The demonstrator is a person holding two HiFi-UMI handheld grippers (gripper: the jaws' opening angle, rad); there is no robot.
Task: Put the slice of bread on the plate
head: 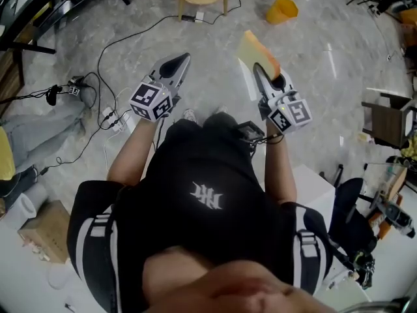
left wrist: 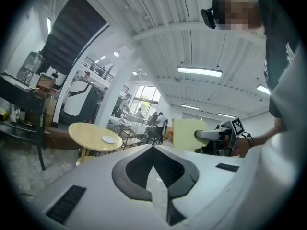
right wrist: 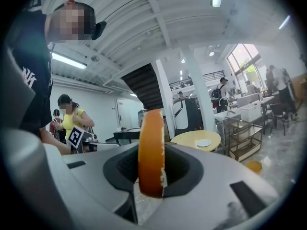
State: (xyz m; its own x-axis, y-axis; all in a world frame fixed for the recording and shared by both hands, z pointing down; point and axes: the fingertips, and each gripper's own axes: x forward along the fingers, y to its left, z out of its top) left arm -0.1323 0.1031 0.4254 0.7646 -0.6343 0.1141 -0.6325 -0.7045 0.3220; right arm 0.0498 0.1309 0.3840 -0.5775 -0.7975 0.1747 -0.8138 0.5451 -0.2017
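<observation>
My right gripper [head: 259, 70] is shut on a slice of bread [head: 256, 49], pale with an orange-brown crust, and holds it on edge above the marble floor. In the right gripper view the bread [right wrist: 151, 152] stands upright between the jaws. My left gripper [head: 181, 60] is beside it at the left, shut and holding nothing, its tips meeting in its own view [left wrist: 153, 150]. Ahead stands a round wooden table [left wrist: 91, 134] with a small white plate [left wrist: 109, 139] on it; both are some way off. The table [right wrist: 192, 139] and plate [right wrist: 204, 143] also show in the right gripper view.
A yellow bucket [head: 281, 10] lies on the floor ahead right. Cables and a power strip [head: 112, 117] run along the left. A dark chair [head: 389, 119] and a white desk edge [head: 313, 184] are at the right, a cardboard box [head: 45, 230] at lower left. People stand in the background.
</observation>
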